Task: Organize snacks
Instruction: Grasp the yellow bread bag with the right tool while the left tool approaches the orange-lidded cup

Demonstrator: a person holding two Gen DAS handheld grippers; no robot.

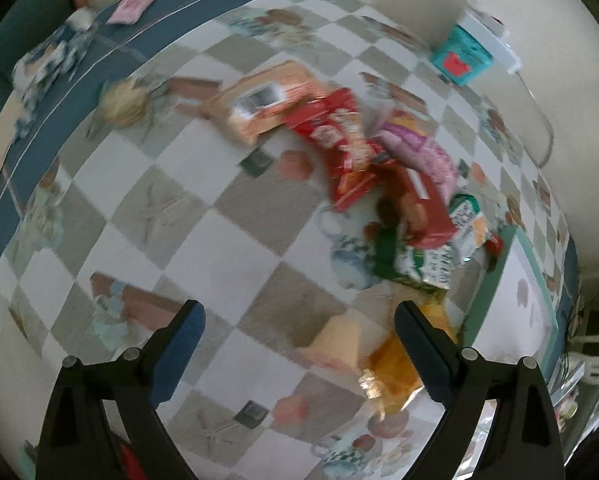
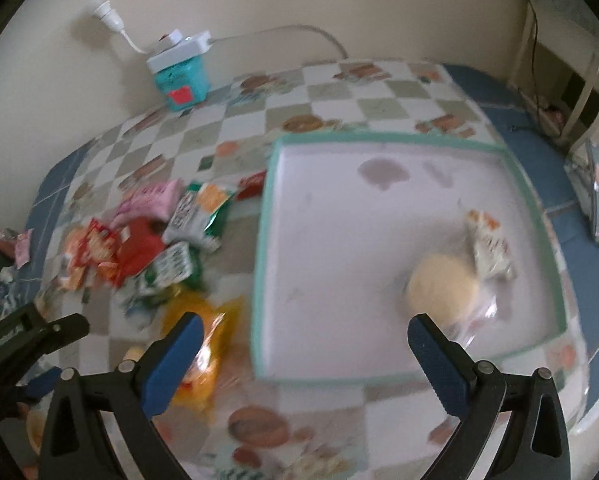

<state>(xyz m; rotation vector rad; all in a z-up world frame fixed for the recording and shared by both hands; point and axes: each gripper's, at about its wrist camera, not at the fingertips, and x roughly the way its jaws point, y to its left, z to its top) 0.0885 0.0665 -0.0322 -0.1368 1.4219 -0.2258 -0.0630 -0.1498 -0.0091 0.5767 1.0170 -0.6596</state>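
A white tray with a green rim (image 2: 275, 148) lies on the checkered tablecloth; its edge shows in the left wrist view (image 1: 495, 280). In it are a round yellow pastry in clear wrap (image 2: 443, 288) and a small white-orange packet (image 2: 489, 248). Left of the tray lies a pile of snacks: red packets (image 2: 139, 248) (image 1: 339, 136), pink packet (image 2: 155, 198) (image 1: 423, 144), green-white packets (image 2: 201, 212) (image 1: 427, 264), a yellow bag (image 2: 203, 356) (image 1: 395, 364), an orange packet (image 1: 259, 100). My left gripper (image 1: 299, 344) is open and empty above the cloth. My right gripper (image 2: 303, 356) is open and empty over the tray's near edge.
A teal box (image 2: 183, 84) (image 1: 461, 56) with a white power strip (image 2: 179, 46) on it stands by the wall. A pink wrapper (image 1: 133, 6) lies on the blue border of the cloth. A white chair (image 2: 587, 92) stands at the far right.
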